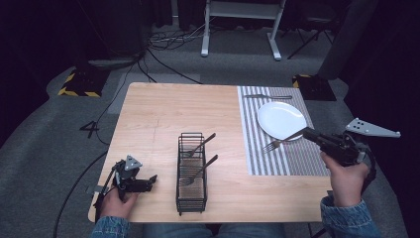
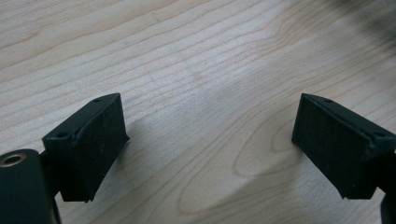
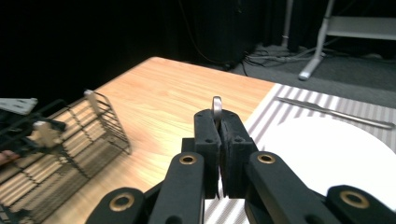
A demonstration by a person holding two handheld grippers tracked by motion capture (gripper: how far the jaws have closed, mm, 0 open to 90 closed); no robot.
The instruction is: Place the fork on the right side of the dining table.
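Observation:
My right gripper (image 1: 311, 135) is shut on the handle of a metal fork (image 1: 281, 141), holding it over the striped placemat (image 1: 292, 161) with the tines pointing left, just left of the white plate (image 1: 281, 120). In the right gripper view the fork handle (image 3: 217, 106) sticks up between the closed pads. My left gripper (image 1: 151, 180) rests on the wooden table (image 1: 158, 114) near its front left corner, open and holding nothing; its pads (image 2: 100, 140) stand wide apart over bare wood. Two more forks (image 1: 200, 145) lie in the black wire basket (image 1: 191, 173).
A knife (image 1: 267, 96) lies along the placemat's far edge behind the plate. The wire basket stands in the middle of the table's front half. Cables and a desk frame (image 1: 237, 29) are on the floor beyond the table.

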